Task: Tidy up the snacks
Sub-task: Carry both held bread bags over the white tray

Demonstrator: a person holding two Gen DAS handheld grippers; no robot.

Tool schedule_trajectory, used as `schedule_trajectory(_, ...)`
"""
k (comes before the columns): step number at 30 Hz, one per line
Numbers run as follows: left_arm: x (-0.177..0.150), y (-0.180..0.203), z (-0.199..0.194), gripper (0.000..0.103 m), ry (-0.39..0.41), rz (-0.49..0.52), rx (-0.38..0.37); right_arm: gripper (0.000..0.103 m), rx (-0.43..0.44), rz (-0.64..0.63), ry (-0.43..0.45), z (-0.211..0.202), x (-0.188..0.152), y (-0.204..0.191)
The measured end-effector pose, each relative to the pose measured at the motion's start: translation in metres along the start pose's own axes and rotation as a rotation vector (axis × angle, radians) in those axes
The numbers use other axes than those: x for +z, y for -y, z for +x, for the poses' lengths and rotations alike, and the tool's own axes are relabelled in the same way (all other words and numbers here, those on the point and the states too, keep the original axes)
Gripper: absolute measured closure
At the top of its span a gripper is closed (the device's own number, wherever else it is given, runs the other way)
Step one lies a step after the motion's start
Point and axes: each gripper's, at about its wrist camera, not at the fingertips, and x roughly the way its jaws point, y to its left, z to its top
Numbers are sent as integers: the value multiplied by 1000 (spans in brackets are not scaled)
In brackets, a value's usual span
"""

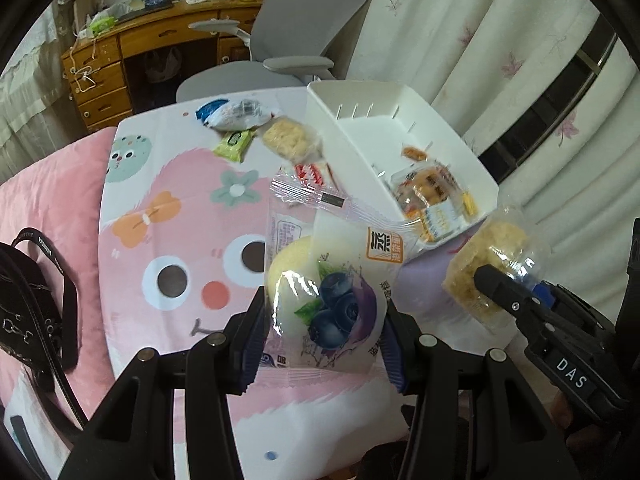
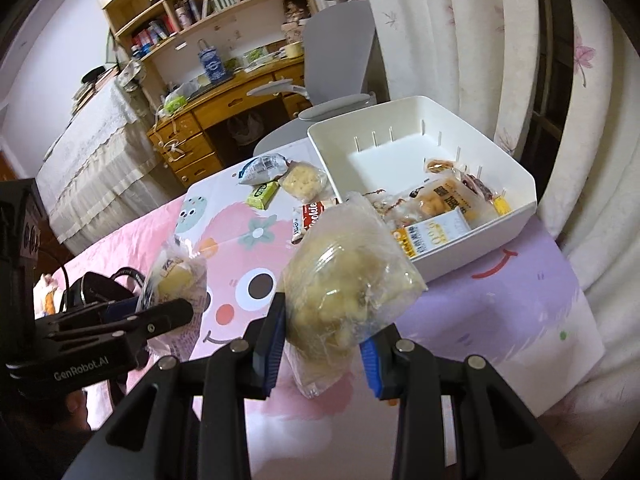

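Left wrist: loose snacks (image 1: 280,140) beside white bin (image 1: 452,152) (partly filled), grey chair (image 1: 304,32) behind

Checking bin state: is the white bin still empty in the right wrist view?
No. The white bin already holds several wrapped snacks, piled toward its near right corner.

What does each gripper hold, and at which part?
Left gripper: blueberry-printed cake packet, by its lower sides. Right gripper: clear-wrapped yellow crumbly cake, by its lower sides.
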Motion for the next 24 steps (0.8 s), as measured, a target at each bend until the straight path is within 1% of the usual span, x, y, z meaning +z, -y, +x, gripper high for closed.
schedule_trajectory(7,18,47,10,55,46,-54,15,70,42,-81,-14,-6,29,45)
schedule_trajectory(13,34,84,25,55,87,-91,25,70,73,-147,-6,-5,57,81)
schedule_trajectory(18,51,111,38,55,99,-127,44,70,83,-193,-1,-2,78,108)
schedule_trajectory(24,69,136,57,55,105,-142,55,70,89,-239,-9,9,101,136)
